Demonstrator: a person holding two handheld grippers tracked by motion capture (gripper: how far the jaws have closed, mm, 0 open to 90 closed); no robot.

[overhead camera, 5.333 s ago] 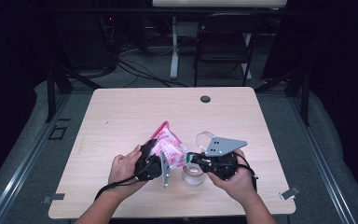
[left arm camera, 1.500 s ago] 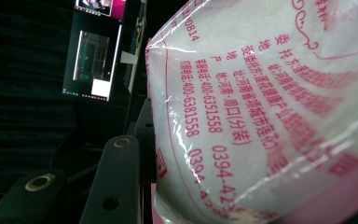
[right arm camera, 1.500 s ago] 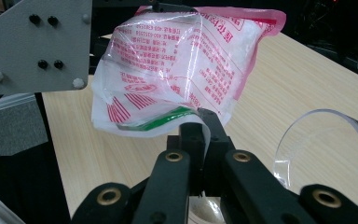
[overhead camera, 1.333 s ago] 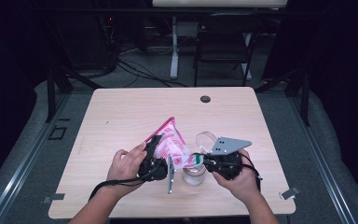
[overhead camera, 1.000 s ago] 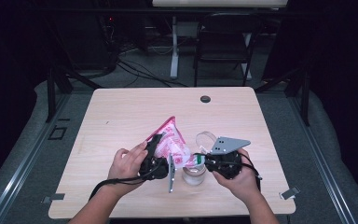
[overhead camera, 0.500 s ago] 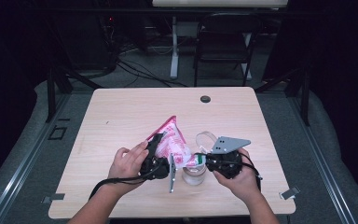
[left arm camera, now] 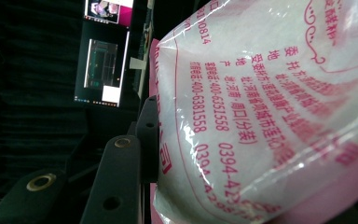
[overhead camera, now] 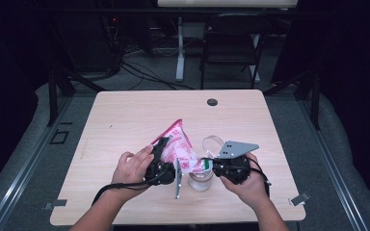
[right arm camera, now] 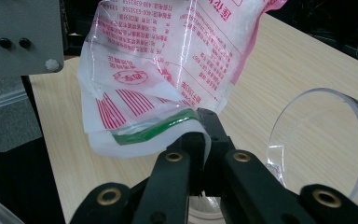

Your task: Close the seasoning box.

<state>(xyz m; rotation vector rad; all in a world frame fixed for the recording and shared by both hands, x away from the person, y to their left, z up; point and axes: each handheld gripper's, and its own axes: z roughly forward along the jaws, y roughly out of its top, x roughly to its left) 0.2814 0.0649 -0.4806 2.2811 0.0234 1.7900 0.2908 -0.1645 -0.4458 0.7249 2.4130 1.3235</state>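
A pink-and-white printed plastic bag [overhead camera: 179, 144] holding white grains is held up over the table between both grippers, its far corner pointing up. My left gripper [overhead camera: 160, 146] is shut on the bag's left side. In the left gripper view the bag [left arm camera: 261, 116] presses against one black jaw and hides the other. My right gripper [right arm camera: 204, 122] is shut on the bag's lower corner, right at the green zip strip [right arm camera: 154, 131]. A small clear glass jar [overhead camera: 200, 181] stands on the table just under that corner.
A clear round lid [overhead camera: 213, 142] lies just beyond the right gripper, large at the right of the right gripper view [right arm camera: 321, 140]. The wooden table [overhead camera: 125, 115] has a black grommet [overhead camera: 212, 102] near its far edge. A chair [overhead camera: 231, 48] stands beyond the table.
The bag has been tipped up from lying flat, its far corner rising higher, while the zip corner stays low over the jar. Both hands have kept their hold.
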